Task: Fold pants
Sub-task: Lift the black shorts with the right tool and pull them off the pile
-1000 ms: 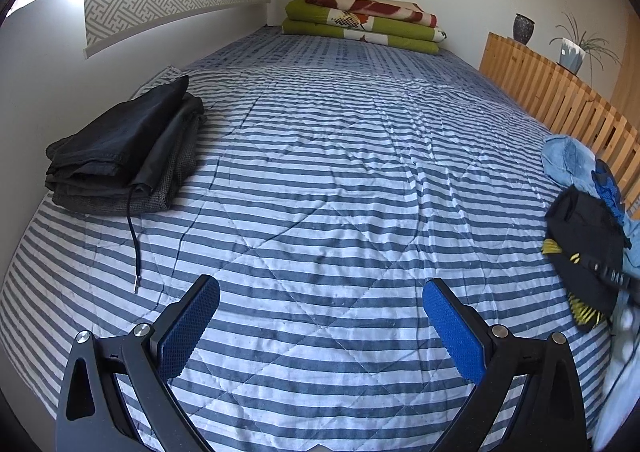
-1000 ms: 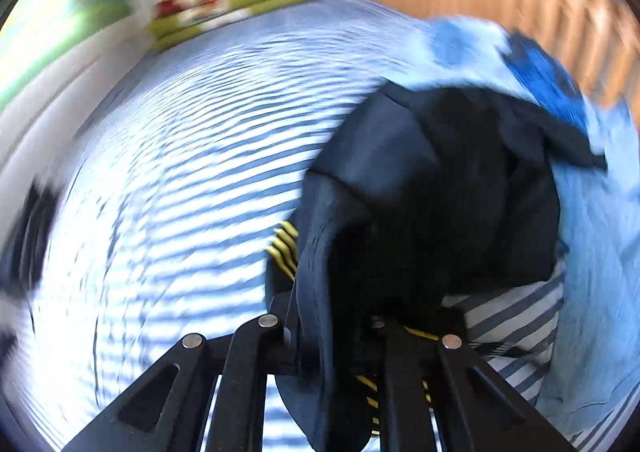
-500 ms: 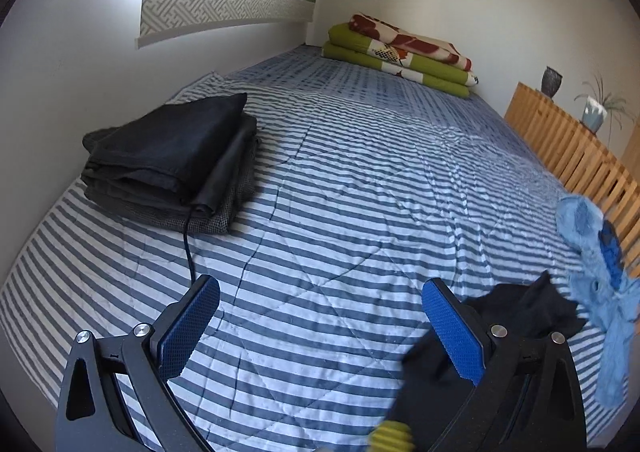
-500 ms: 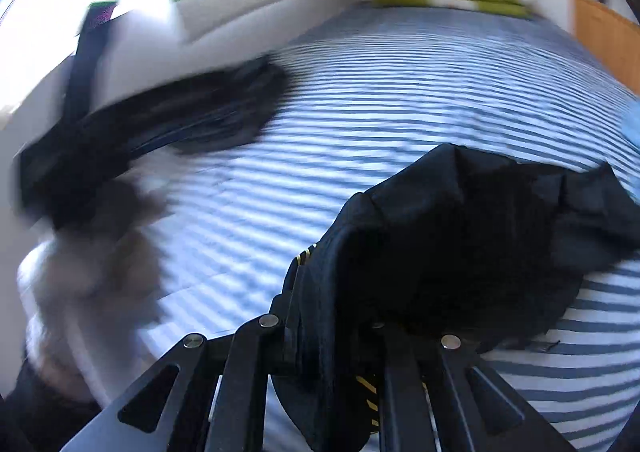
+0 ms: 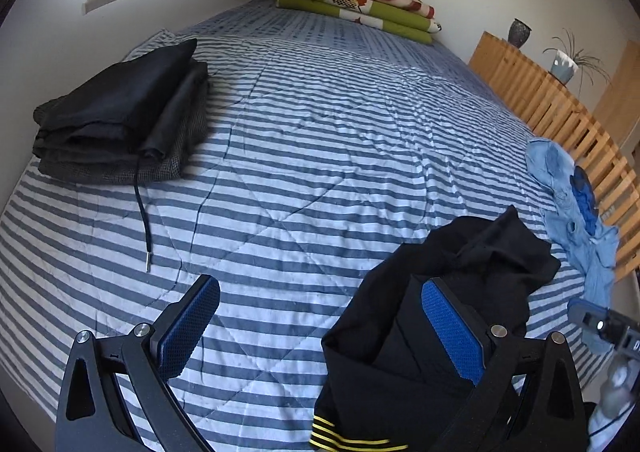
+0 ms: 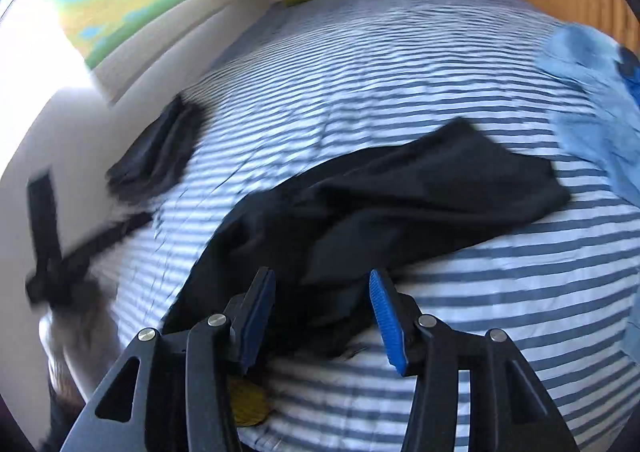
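Note:
Black pants with a yellow-striped band lie crumpled on the striped bed cover, near the front right. My left gripper is open just left of them; its right finger sits in front of the cloth. In the right wrist view the pants spread across the bed ahead. My right gripper stands open over their near end, and nothing is pinched between its pads. A yellow patch shows below its left finger.
A stack of folded dark clothes with a hanging drawstring sits at the left by the wall. Blue garments lie against the wooden slatted rail on the right. Folded green and red blankets lie at the far end.
The right gripper carried the black pants from beside the blue garments to the near middle of the bed, then opened and let them drop. The left gripper stayed open.

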Demonstrator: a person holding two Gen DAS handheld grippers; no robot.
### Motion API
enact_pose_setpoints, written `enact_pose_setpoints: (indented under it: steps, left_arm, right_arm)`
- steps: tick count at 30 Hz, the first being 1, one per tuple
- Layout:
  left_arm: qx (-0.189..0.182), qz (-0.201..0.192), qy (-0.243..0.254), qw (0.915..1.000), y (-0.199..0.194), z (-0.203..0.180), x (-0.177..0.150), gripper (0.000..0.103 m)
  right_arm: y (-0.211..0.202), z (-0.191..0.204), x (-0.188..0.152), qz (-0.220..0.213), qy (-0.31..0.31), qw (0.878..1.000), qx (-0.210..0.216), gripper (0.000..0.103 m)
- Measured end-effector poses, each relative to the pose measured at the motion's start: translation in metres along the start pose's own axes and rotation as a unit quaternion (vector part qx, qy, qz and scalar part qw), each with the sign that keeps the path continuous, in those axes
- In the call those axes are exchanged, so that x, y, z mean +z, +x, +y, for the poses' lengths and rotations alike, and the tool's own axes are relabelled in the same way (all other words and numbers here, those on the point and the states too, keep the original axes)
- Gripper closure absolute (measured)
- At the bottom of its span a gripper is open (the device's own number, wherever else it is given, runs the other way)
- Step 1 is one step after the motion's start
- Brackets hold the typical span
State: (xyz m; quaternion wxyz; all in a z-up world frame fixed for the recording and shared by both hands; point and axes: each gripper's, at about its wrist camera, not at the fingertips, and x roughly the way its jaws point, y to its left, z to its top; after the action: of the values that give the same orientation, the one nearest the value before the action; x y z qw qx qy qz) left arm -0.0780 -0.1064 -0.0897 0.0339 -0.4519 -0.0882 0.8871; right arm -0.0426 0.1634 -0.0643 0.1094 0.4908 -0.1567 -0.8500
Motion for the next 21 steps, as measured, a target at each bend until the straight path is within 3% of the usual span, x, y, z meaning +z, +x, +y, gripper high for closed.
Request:
enact_pose_setpoints:
  steps: [2,4,7,9,12,13,14,15,21]
  left_arm:
    - [0.007,-0.006,-0.007,0.9999,-0.002,0.006,0.0,0.001]
    - [0.01,-0.007,-0.019,0.9998,-0.002,0.014,0.001,0.001]
    - [0.011,-0.004,-0.043,0.999,-0.001,0.03,0.005,0.001]
    - [0.018,-0.005,-0.057,0.9982,0.0,0.041,0.007,0.001]
    - [0.024,-0.005,-0.072,0.9971,0.001,0.059,0.012,0.001]
    - [0.024,-0.006,-0.076,0.9968,0.001,0.062,0.014,0.001]
    - [0.023,-0.006,-0.081,0.9964,0.001,0.065,0.015,0.001]
    - [0.019,-0.007,-0.085,0.9961,0.001,0.066,0.016,0.001]
    - [-0.013,-0.01,-0.093,0.9956,-0.001,0.058,0.022,0.001]
  right_arm:
    - [0.012,0.012,0.005,0.007,-0.021,1.0,-0.009,0.048]
    - [0.037,0.017,0.013,0.024,-0.023,0.999,-0.028,0.047]
    - [0.066,0.03,0.01,0.08,0.002,0.996,0.037,0.047]
    - [0.087,0.055,0.007,0.109,-0.029,0.992,0.05,0.046]
    - [0.108,0.089,-0.003,0.14,-0.092,0.986,0.018,0.047]
    - [0.112,0.096,-0.005,0.143,-0.106,0.984,0.006,0.06]
    - [0.114,0.099,-0.006,0.148,-0.114,0.982,0.002,0.09]
    - [0.111,0.1,-0.006,0.152,-0.118,0.981,0.002,0.097]
    - [0.041,0.053,0.015,0.069,-0.095,0.992,-0.037,0.101]
